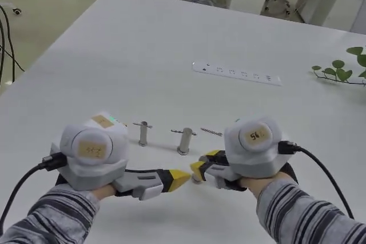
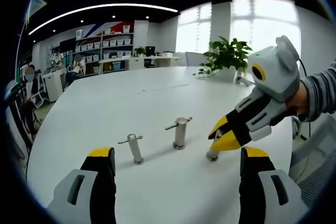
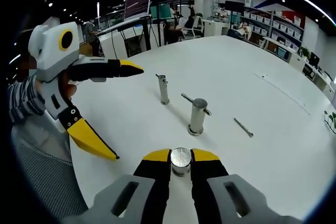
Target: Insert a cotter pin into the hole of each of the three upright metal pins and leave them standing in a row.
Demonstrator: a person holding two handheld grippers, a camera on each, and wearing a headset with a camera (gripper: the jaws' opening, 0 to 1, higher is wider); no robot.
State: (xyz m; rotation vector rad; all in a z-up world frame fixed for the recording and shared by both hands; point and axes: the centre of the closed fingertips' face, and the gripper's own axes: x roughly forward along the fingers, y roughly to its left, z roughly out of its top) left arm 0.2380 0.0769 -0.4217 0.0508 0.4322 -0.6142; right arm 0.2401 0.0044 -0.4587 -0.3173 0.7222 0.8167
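Observation:
Two upright metal pins stand on the white table, each with a cotter pin through its top: a thin one (image 1: pixel 143 134) (image 2: pixel 135 148) (image 3: pixel 163 88) and a thicker one (image 1: pixel 184 140) (image 2: pixel 179 132) (image 3: pixel 197 116). My right gripper (image 1: pixel 199 172) (image 3: pixel 181 167) is shut on a third metal pin (image 3: pixel 181 161) (image 2: pixel 212 154), which stands on the table with no cotter pin through it. A loose cotter pin (image 1: pixel 210 132) (image 3: pixel 243 127) lies just beyond. My left gripper (image 1: pixel 177 180) (image 2: pixel 177 156) is open and holds nothing, its tips close to the right gripper's.
A white power strip (image 1: pixel 237 74) lies further back on the table. A green plant (image 1: pixel 343 70) sits at the right edge. Cables trail from both grippers towards me. Office desks, shelves and people are in the background.

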